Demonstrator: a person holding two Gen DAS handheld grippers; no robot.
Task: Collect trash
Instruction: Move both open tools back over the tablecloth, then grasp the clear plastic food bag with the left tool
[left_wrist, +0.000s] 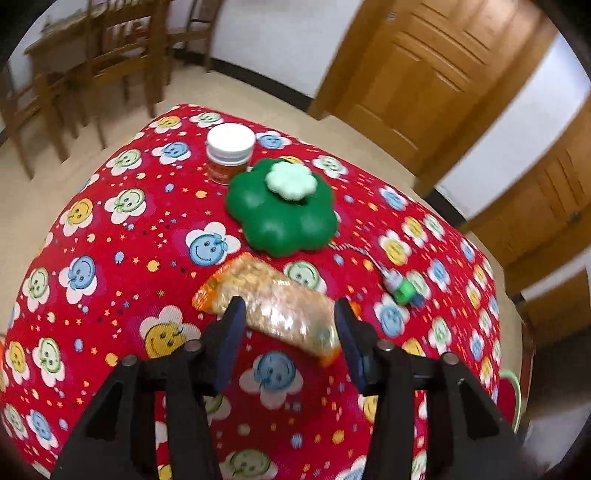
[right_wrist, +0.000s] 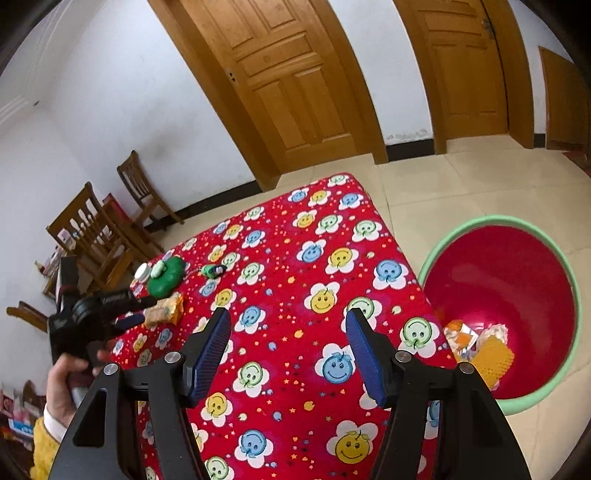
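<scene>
Left claw (left_wrist: 290, 317) spread wide just near of snack packet (left_wrist: 271, 301), long axis slanting across the gap; right claw (right_wrist: 288, 347) apart, empty, farther off.

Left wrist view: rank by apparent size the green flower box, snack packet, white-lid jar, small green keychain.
Largest to smallest:
1. green flower box
2. snack packet, close behind; it sits nearer the camera, so the true order is unsure
3. white-lid jar
4. small green keychain
</scene>
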